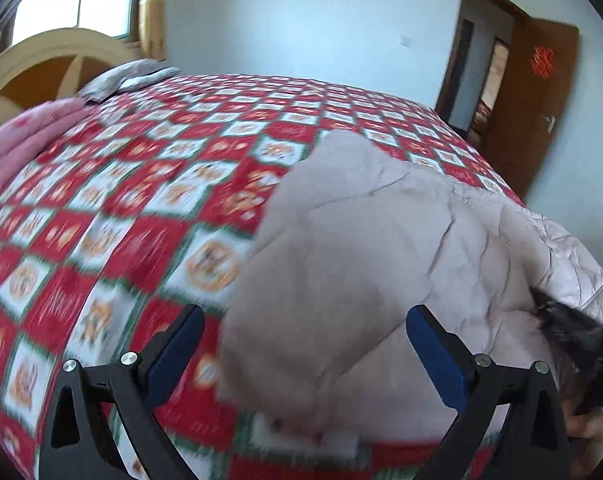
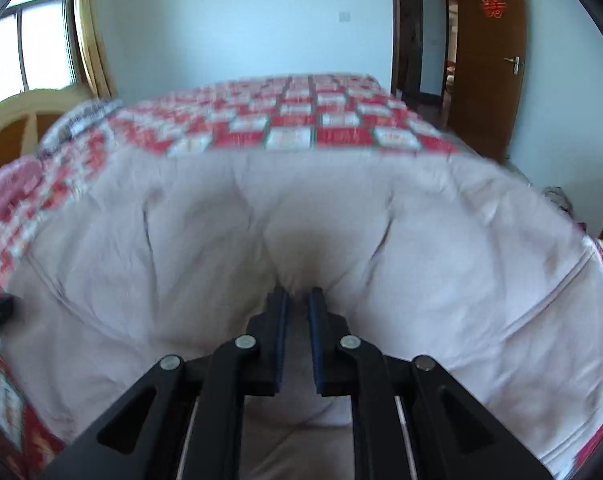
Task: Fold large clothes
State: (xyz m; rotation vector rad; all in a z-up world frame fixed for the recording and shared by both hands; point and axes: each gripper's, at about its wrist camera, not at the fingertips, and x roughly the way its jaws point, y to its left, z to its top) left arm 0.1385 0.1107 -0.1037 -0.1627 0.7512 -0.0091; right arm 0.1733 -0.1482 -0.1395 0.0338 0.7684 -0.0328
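Left gripper [image 1: 304, 334] fingers spread wide, nothing pinched, hanging over near left part of coat [image 1: 381, 248]. Right gripper [image 2: 297, 304] fingers narrow, clamped on coat fabric bunched between pads. Bed [image 1: 149, 168] with red checked cover fills room; pale puffy coat lies on near right side. Pink quilt [image 1: 25, 136] far left. Brown door [image 2: 489, 60] far right.

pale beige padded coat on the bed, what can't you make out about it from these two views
- Left wrist view: the pale beige padded coat runs past the right edge; a dark blurred shape covers its edge there.
- Right wrist view: the fabric between the right tongs is shadowed, and the coat's near part is hidden by the tongs.
- Both views: the red checked bedspread pattern is motion-blurred.
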